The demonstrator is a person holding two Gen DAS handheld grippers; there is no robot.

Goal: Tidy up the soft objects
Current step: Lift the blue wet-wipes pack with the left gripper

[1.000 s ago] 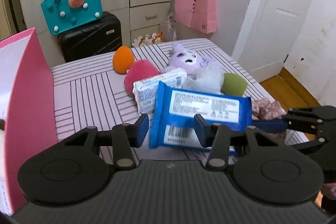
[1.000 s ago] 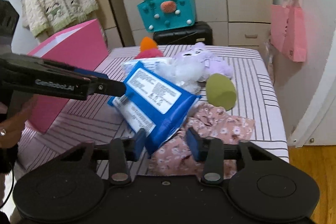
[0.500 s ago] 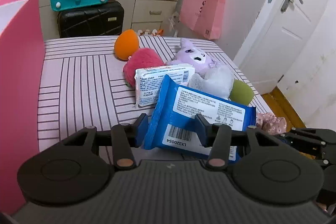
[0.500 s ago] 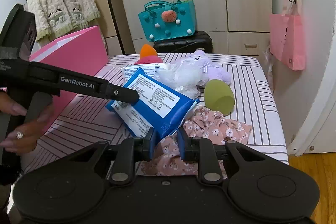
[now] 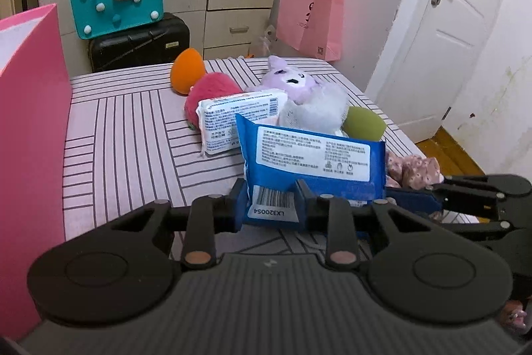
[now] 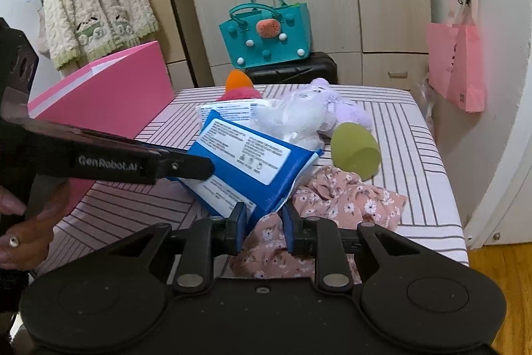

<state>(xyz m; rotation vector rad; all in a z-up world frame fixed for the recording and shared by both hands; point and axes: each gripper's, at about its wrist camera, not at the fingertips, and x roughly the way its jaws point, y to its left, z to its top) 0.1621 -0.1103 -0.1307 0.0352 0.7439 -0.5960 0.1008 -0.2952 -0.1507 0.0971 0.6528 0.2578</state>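
A blue wipes pack (image 5: 312,155) (image 6: 246,152) is held just above the striped table (image 5: 126,138) between both grippers. My left gripper (image 5: 272,205) (image 6: 206,167) is closing on its barcode end, pads pressed on it. My right gripper (image 6: 264,222) (image 5: 399,198) is shut on the pack's opposite corner. Behind lie a white wipes pack (image 5: 239,118), a purple plush (image 5: 289,79), a white fluffy toy (image 5: 316,112), a green sponge (image 5: 364,123), an orange sponge (image 5: 186,75) and a red fluffy ball (image 5: 212,88). A floral cloth (image 6: 342,202) lies under the right gripper.
An open pink box (image 5: 30,122) (image 6: 109,95) stands at the table's left edge. A person's hand (image 6: 20,238) holds the left gripper. Past the table stand a black suitcase (image 5: 139,39) with a teal bag (image 5: 116,2), a hanging pink bag (image 5: 312,19) and a white door (image 5: 449,39).
The left gripper's fingers have drawn in onto the pack's barcode end and sunk a little. The right gripper's fingers have narrowed onto the pack's corner. The pack has tilted flatter.
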